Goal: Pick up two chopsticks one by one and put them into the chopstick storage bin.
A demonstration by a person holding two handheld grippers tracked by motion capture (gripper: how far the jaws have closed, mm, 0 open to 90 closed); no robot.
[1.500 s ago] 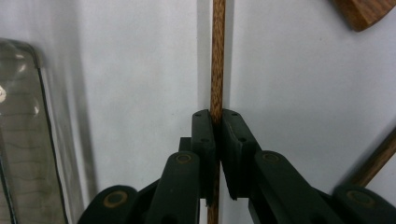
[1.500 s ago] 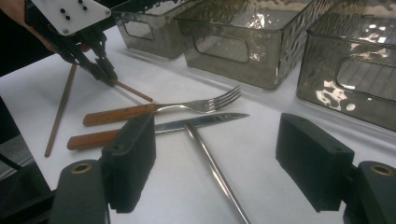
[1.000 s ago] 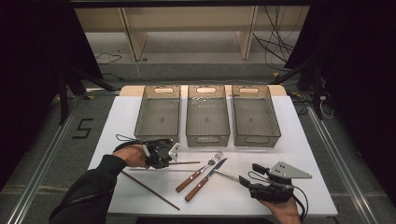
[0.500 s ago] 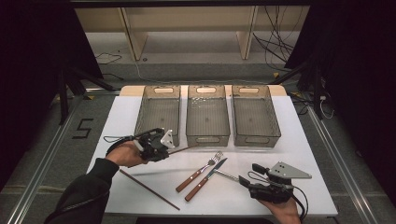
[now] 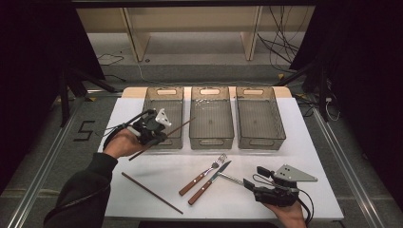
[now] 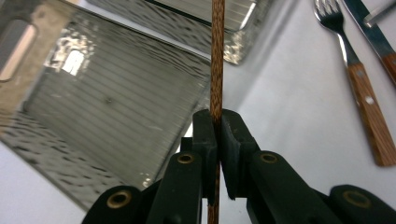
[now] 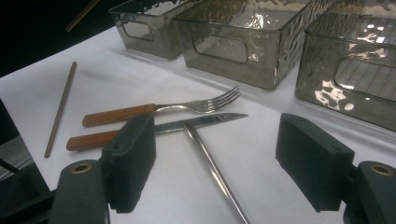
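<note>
My left gripper (image 5: 157,134) is shut on a brown wooden chopstick (image 5: 178,127), held slanted in the air over the front of the left clear bin (image 5: 164,92). In the left gripper view both pads pinch the chopstick (image 6: 217,56) above that bin (image 6: 107,102). A second wooden chopstick (image 5: 151,192) lies on the white table near the front left. My right gripper (image 5: 249,183) rests open at the front right. Between its wide-apart jaws lies a thin metal chopstick (image 7: 210,158), untouched by the pads. A wooden-handled fork (image 5: 204,173) and knife (image 5: 209,183) lie side by side mid-table.
The middle bin (image 5: 211,137) and the right bin (image 5: 261,140) stand in a row with the left one along the table's far side. The floor beyond holds cables and shelf legs. The table's front edge runs just below both hands.
My left gripper has lifted the wooden chopstick off the table and carried it up and away toward the left bin. The right gripper has stayed where it was.
</note>
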